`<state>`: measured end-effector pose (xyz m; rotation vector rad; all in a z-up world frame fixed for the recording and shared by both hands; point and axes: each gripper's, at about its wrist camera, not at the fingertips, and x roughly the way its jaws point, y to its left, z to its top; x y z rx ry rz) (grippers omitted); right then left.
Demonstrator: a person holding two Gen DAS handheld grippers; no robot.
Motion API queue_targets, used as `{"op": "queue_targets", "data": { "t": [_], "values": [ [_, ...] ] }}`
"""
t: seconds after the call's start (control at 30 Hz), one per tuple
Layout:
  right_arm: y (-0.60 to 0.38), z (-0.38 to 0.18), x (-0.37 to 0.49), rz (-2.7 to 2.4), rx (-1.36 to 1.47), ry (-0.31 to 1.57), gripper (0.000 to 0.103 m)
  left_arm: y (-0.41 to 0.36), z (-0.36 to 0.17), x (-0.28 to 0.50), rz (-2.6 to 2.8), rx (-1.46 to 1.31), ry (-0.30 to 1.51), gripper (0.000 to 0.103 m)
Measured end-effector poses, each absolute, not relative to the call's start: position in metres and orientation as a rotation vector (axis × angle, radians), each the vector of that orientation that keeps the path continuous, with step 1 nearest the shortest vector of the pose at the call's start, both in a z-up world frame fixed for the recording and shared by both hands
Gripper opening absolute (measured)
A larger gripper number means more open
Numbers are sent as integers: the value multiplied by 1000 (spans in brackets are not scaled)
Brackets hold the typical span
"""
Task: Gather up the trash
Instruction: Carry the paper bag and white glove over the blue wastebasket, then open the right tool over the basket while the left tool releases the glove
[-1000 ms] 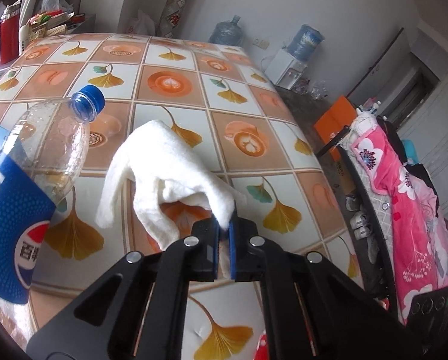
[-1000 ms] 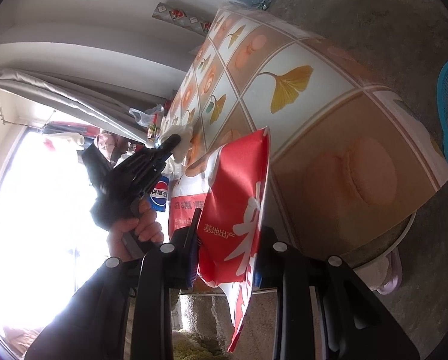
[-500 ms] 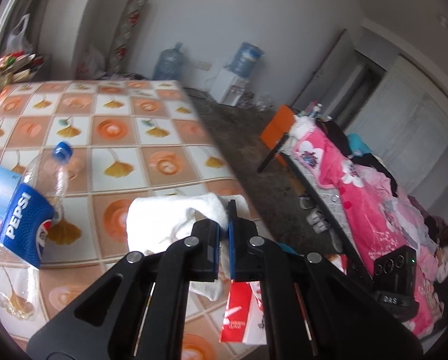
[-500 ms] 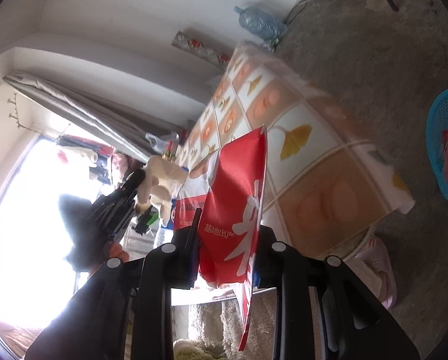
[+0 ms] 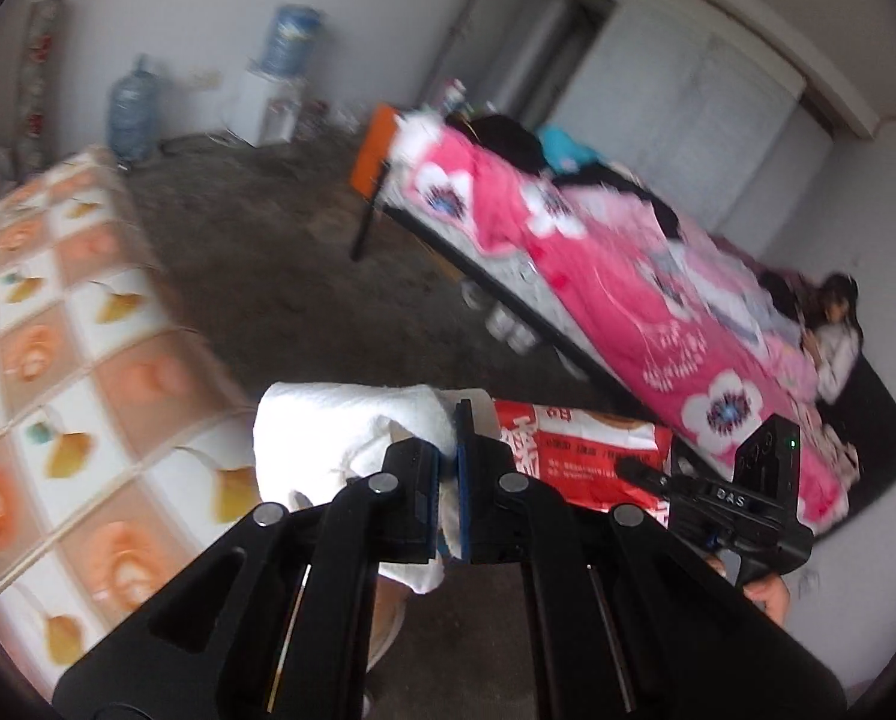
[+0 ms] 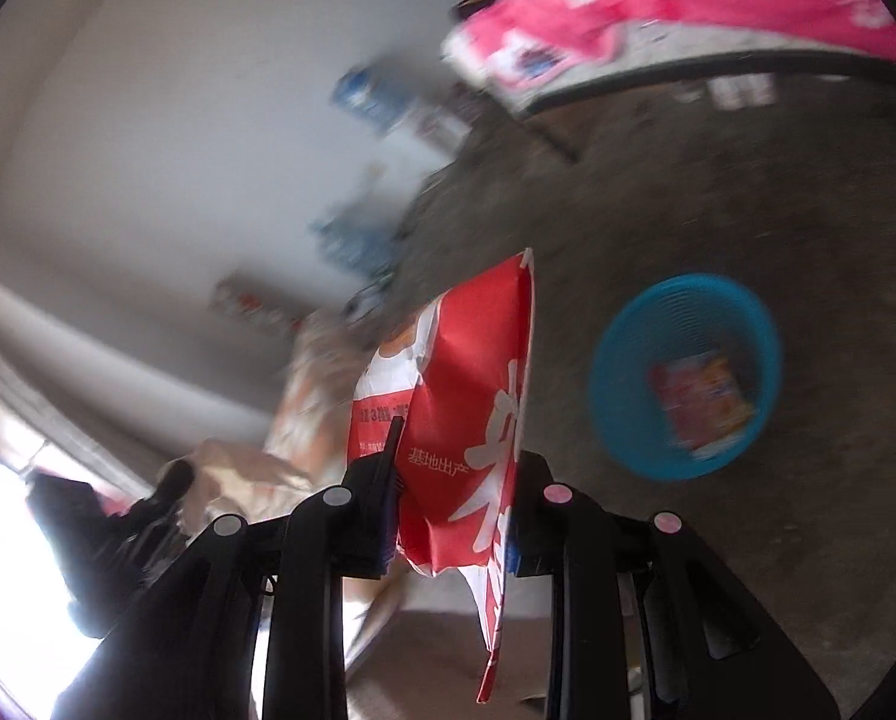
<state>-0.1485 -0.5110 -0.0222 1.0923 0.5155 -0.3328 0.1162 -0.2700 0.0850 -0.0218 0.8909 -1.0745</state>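
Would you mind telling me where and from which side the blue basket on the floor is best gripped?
Take the blue basket by its rim, coming from above, probably on the near side. It sits upright with its mouth open, so the thin rim stands free all round, while a colourful packet lies at the bottom.

- Both views are fisheye: straight lines bow outward and a black vignette rings each frame
- Left wrist view: soft, even daylight with no hard shadows; the tablecloth [image 5: 57, 360] and the pink bedding [image 5: 628, 300] are smeared by motion blur, while the left gripper [image 5: 448, 468] and its white towel [image 5: 339, 426] stay fairly sharp
- Right wrist view: blur is heavier; the blue basket [image 6: 685, 375] is streaked and soft; the red packet [image 6: 472, 414] in the right gripper [image 6: 454, 516] stays readable (printing still legible)
- A window [image 6: 21, 588] at lower left is blown out to white glare, throwing the nearby dark shapes into silhouette
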Motion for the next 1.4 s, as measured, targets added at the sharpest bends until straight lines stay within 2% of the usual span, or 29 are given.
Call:
{"op": "queue_targets", "data": {
  "t": [0.3,0.57,0.6,0.67,0.7,0.73,0.8,0.9,1.03,1.2,1.4],
  "values": [
    [-561,-95,-160,-599,1144,612,26,-421,-20,123,-1139,179,1191,3],
    [-612,-160,-103,-698,1163,646,27,-493,-85,140,-1114,279,1286,3],
    [-618,-168,-95,-704,1173,645,29,-502,-93,144,-1106,289,1296,7],
    [-631,-197,-83,-721,1228,657,35,-515,-110,149,-1091,304,1323,27],
    [-635,-208,-78,-719,1252,663,47,-521,-118,150,-1074,309,1335,44],
    [-640,-227,-74,-715,1295,678,58,-526,-127,152,-1049,314,1345,46],
    [-643,-256,-71,-735,1377,731,59,-532,-138,153,-1021,320,1370,47],
    [-639,-289,-81,-733,1500,755,59,-526,-135,153,-1032,275,1375,52],
    [-630,-297,-98,-724,1543,712,63,-511,-117,151,-1060,256,1315,56],
    [-626,-281,-114,-708,1519,676,63,-489,-83,145,-1089,213,1258,58],
    [-619,-243,-128,-661,1463,635,63,-429,-34,132,-1115,147,1174,64]
  ]
}}
